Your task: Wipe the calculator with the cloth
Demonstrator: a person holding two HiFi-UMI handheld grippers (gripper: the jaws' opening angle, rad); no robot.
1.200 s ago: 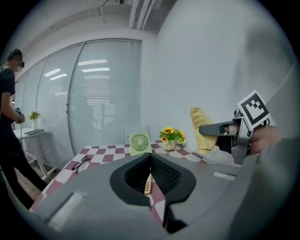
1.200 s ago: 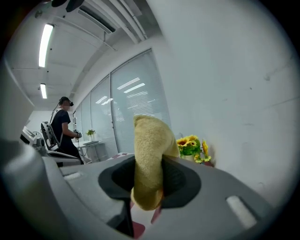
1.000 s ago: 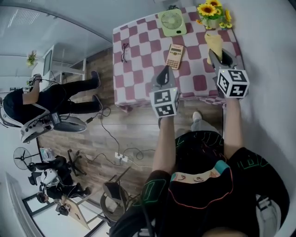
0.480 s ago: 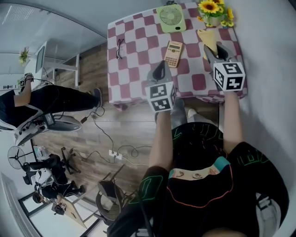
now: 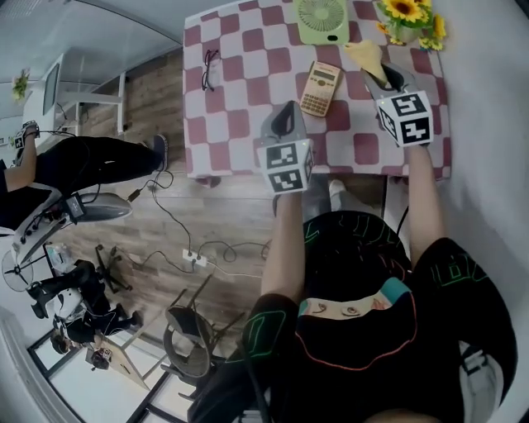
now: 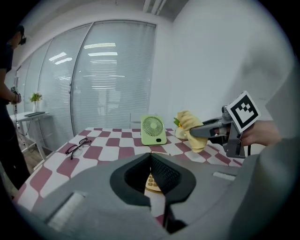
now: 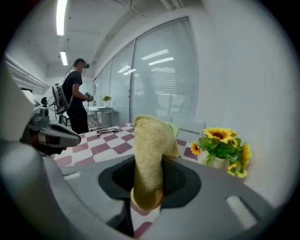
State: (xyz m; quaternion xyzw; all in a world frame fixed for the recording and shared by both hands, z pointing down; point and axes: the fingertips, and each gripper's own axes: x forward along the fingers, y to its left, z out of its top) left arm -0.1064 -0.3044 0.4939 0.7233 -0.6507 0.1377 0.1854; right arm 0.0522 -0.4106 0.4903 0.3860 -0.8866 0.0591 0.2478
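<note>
When I check the calculator (image 5: pixel 321 87), it lies flat on the checked table (image 5: pixel 240 99), just ahead of the left gripper (image 5: pixel 285 124) and slightly to its right. It sits to the left of the right gripper (image 5: pixel 388 78), between the two tools and touching neither. In the left gripper view I see part of its keypad below the jaw tips.

1. Cloth (image 7: pixel 150 154): yellow terry, folded. The right gripper's jaws are closed on its lower part, and the free end stands up past the tips and folds over. In the head view the cloth projects ahead of this gripper, near the calculator's far right corner but apart from it. I cannot tell whether it touches the table.

2. Left gripper: jaws brought together, tips meeting, nothing clamped between them. It hangs over the near edge of the table and points at the calculator.

3. Right gripper: held at the right side of the table, level with the calculator.

4. Surroundings: a green desk fan (image 5: pixel 322 18) stands beyond the calculator, straight ahead of the left gripper. A pot of sunflowers (image 7: pixel 222 145) stands ahead of the right gripper and to its right, just past the cloth. A pair of glasses (image 5: pixel 207 70) lies well to the left of the left gripper. A person (image 7: pixel 75 93) in dark clothes stands on the wooden floor, far to the left of both tools.
</note>
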